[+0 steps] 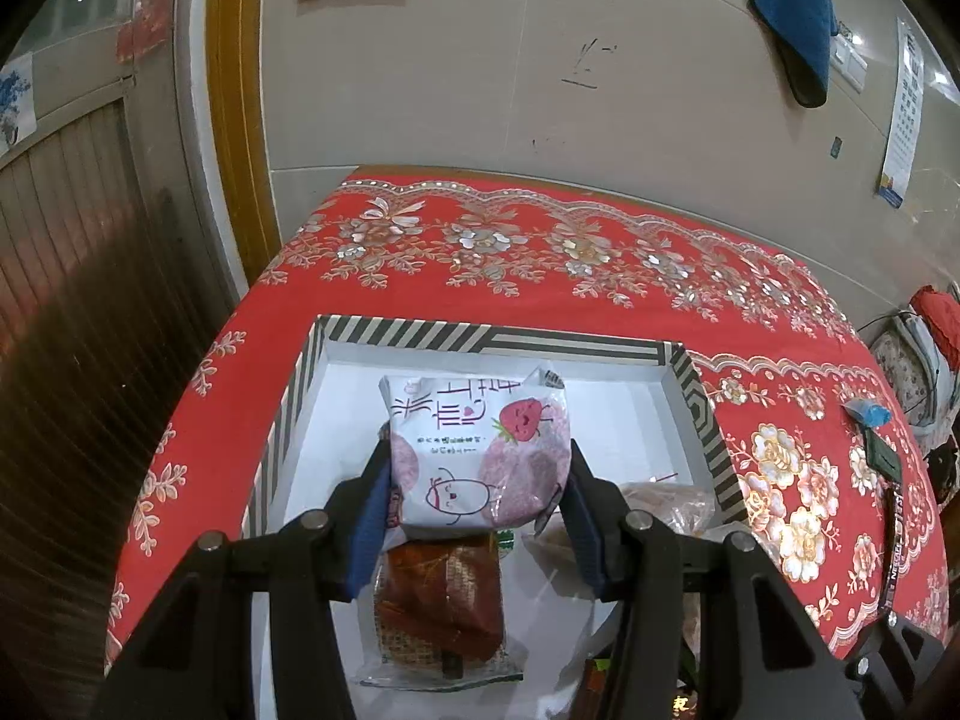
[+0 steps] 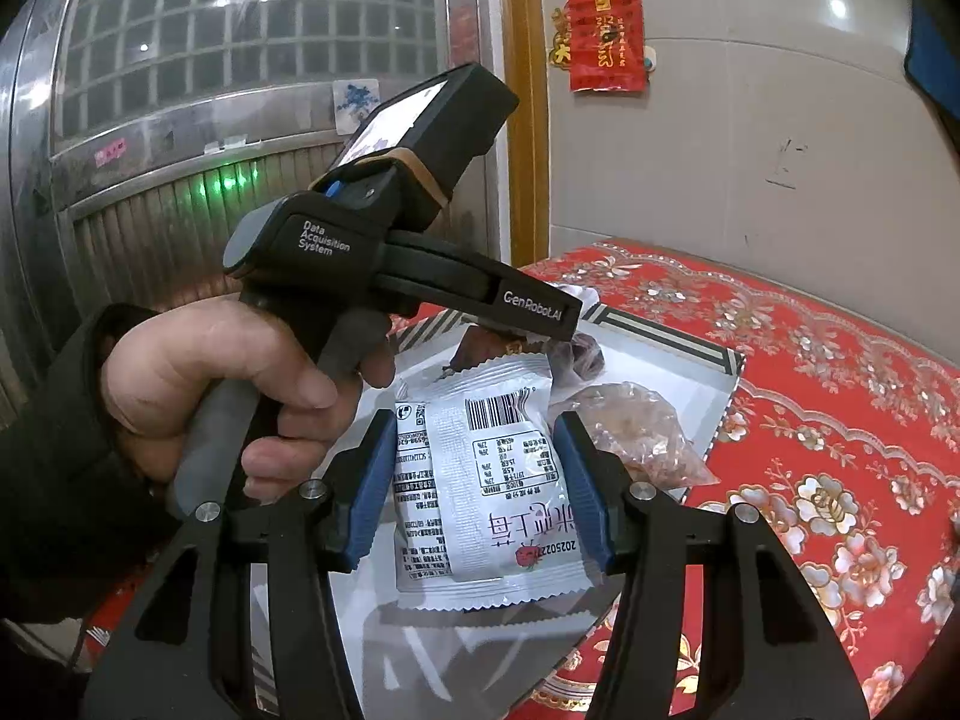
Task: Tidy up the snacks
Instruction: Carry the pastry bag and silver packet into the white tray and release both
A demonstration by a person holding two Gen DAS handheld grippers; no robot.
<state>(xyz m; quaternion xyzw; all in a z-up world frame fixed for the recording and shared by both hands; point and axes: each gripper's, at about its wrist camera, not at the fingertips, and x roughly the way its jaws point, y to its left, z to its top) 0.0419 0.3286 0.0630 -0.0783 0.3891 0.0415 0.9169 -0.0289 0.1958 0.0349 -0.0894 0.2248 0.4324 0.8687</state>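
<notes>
Two grippers each hold a packet over the same striped tray (image 1: 699,402), so the step is best judged as setting both down without a tangle. At the bottom centre of the left wrist view, the left gripper (image 1: 477,474) has its blue pads pressed on the sides of a strawberry snack packet (image 1: 480,450), printed face up. Just below it in the frame a brown snack bar (image 1: 441,600) lies in the tray, with a clear bag of pale snacks (image 1: 666,504) to its right. In the right wrist view the right gripper (image 2: 474,492) clamps a second white packet (image 2: 486,498), barcode side up, at lower centre. Beyond it the person's hand (image 2: 210,384) grips the left tool at left. Lower each packet flat onto bare white floor towards the tray's far wall, then let go; the crinkly film may slip. The red flowered cloth (image 1: 540,252) fills the upper frame.
</notes>
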